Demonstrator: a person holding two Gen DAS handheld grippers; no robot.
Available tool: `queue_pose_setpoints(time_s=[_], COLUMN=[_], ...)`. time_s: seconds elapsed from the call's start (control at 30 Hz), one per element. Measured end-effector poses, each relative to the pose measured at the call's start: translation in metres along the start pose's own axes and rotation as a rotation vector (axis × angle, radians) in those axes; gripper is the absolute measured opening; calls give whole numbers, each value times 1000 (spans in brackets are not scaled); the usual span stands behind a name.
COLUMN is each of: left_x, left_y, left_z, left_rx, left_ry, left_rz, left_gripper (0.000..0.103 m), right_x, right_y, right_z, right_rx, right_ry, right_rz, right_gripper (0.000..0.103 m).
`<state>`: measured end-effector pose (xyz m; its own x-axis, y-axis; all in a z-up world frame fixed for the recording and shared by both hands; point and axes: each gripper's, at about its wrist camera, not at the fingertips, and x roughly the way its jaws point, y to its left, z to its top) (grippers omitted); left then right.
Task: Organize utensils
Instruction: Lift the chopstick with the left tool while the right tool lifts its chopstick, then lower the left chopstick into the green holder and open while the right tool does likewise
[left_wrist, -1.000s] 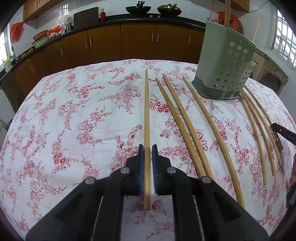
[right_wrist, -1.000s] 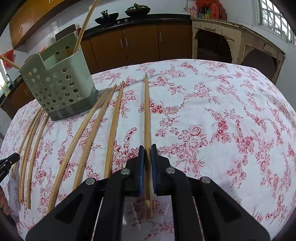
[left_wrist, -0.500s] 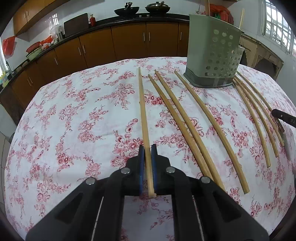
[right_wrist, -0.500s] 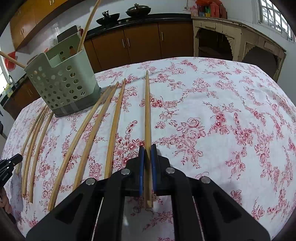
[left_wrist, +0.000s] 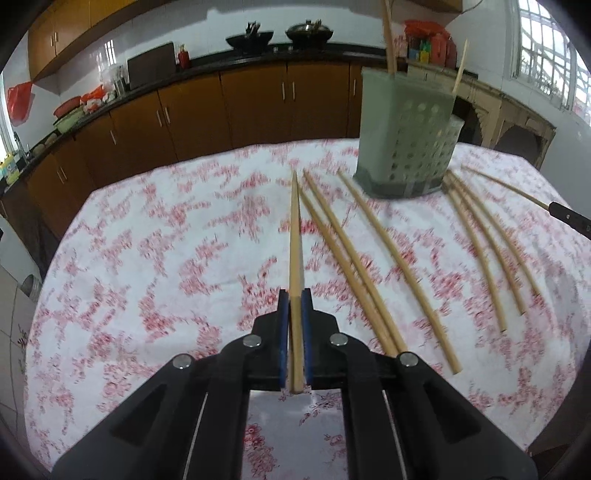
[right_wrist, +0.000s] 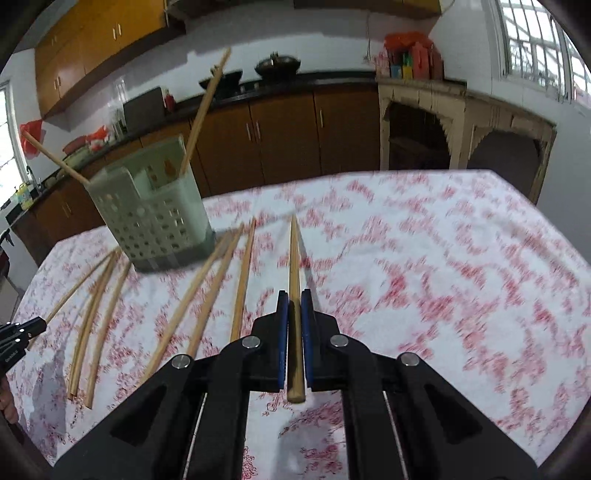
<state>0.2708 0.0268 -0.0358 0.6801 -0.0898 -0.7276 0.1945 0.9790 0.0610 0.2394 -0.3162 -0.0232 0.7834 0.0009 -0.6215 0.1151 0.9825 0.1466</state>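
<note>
- In my left gripper I pinch a pale, square-cut bamboo chopstick near its thick end, blue pads pressed on both sides, its tip pointing toward the far edge of the table
- In my right gripper I pinch a rounder, tan bamboo chopstick the same way, butt end poking out behind the pads
- Both sticks look clear of the cloth; I judge this the carrying step toward the grey-green perforated plastic utensil holder, which stands upright at the far middle and already has two sticks leaning in it
- To do it well, I should tip each stick tip-down over the open top, one hand at a time, and let go only once the tip is inside the wall
- Loose bamboo chopsticks lie flat on either side of the holder; I should pass above them
- The red-flowered white tablecloth is bare on my outer sides, good room to swing
- The table edge is near behind the holder, so no shoving it
</note>
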Motion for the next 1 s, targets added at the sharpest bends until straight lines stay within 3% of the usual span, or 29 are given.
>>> queue_pose_setpoints(time_s=[0.53, 0.73, 1.0], left_x=[-91, -104, -110], left_y=[6, 11, 10], left_z=[56, 72, 78], left_rx=[-13, -49, -55], left_ry=[-292, -333, -345], left_rz=[-38, -33, -20], left_gripper=[8, 8, 8], right_x=[-62, -76, -77], right_y=[7, 14, 20], right_z=[48, 66, 74], right_rx=[-25, -8, -7], right_ry=[-209, -249, -248], right_rz=[45, 101, 114], right_gripper=[8, 8, 8])
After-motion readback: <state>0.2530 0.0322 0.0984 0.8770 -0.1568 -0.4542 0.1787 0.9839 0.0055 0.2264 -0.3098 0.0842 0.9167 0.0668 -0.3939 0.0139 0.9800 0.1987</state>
